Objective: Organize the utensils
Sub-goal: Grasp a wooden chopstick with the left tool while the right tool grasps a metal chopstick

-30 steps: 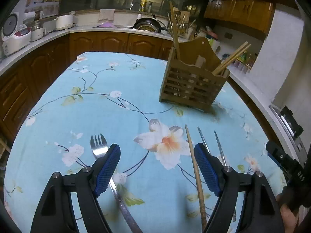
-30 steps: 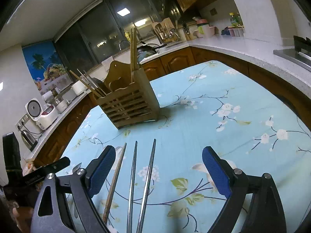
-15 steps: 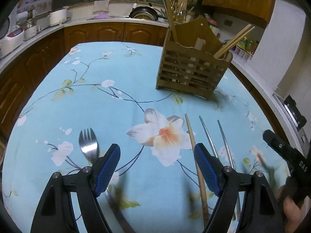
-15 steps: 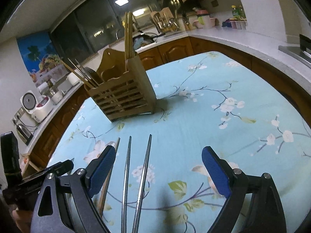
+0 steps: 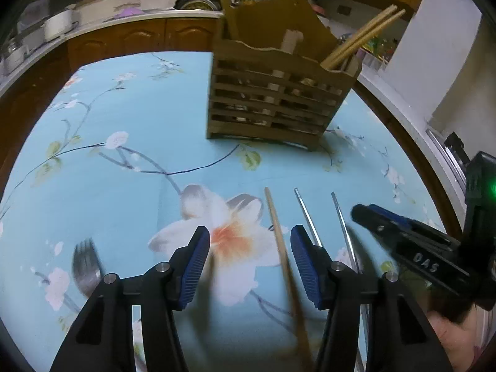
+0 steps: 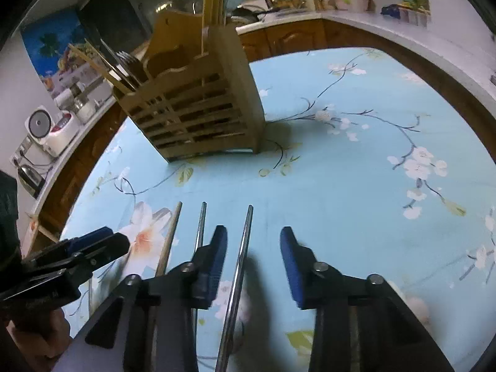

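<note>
I bring both claws low, jaws just closing: left claw (image 5: 249,259) straddles wooden chopstick (image 5: 280,241), right claw (image 6: 252,255) straddles steel chopstick (image 6: 240,259) — neither clamped; caddy (image 5: 272,93) waits beyond.

Two close wrist views angled down, sharing the floral tablecloth (image 5: 124,186) and wooden caddy (image 6: 198,114).

Three chopsticks (image 5: 280,241), one blurred fork (image 5: 85,266), one holder (image 5: 276,93).
</note>
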Available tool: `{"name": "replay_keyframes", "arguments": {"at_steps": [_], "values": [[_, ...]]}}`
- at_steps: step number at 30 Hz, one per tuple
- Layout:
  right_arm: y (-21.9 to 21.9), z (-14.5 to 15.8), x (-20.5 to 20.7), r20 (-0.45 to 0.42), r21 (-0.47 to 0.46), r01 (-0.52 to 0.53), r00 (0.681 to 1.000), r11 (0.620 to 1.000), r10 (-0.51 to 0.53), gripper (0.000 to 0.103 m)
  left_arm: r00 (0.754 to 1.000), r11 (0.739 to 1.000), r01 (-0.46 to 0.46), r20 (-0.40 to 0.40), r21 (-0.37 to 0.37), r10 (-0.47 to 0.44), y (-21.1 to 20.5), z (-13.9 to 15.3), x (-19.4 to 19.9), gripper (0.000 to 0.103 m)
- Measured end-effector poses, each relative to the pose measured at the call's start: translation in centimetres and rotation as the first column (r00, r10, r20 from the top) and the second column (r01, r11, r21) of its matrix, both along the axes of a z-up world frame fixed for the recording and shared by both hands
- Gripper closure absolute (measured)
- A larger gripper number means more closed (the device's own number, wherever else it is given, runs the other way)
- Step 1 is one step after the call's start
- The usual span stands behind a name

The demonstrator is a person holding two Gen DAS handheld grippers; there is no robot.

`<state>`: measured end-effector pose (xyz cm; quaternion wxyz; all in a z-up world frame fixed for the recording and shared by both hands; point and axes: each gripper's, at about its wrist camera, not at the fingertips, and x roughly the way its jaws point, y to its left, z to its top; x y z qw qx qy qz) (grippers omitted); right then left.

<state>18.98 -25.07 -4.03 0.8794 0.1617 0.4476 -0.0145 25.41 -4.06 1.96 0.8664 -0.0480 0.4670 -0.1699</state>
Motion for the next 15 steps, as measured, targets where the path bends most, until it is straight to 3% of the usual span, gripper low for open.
{"name": "replay_keyframes", "arguments": {"at_steps": [3, 8, 10, 15], "values": [[0.2, -0.7, 0.8, -0.027, -0.012, -0.013, 1.0, 1.0, 0.012, 0.076, 1.0, 1.0, 0.022, -0.008, 0.016, -0.022, -1.1, -0.6, 1.1, 0.052], [0.5, -1.0, 1.5, -0.042, -0.045, -0.036, 0.999, 0.998, 0.034, 0.079, 0.997, 0.998, 0.051, -0.06, 0.043, -0.048, -2.9, -2.7, 2.9, 0.071], [0.8, -0.9, 1.7, -0.043, -0.065, -0.05, 0.998, 0.997, 0.048, 0.079, 0.998, 0.997, 0.053, -0.047, 0.059, -0.05, -3.4, -3.3, 3.2, 0.073], [2.5, -1.0, 2.0, -0.055, -0.206, -0.11, 0.993, 0.972, 0.101, 0.085, 0.996, 0.991, 0.094, -0.019, 0.095, -0.093, -4.7, -3.7, 3.0, 0.091]]}}
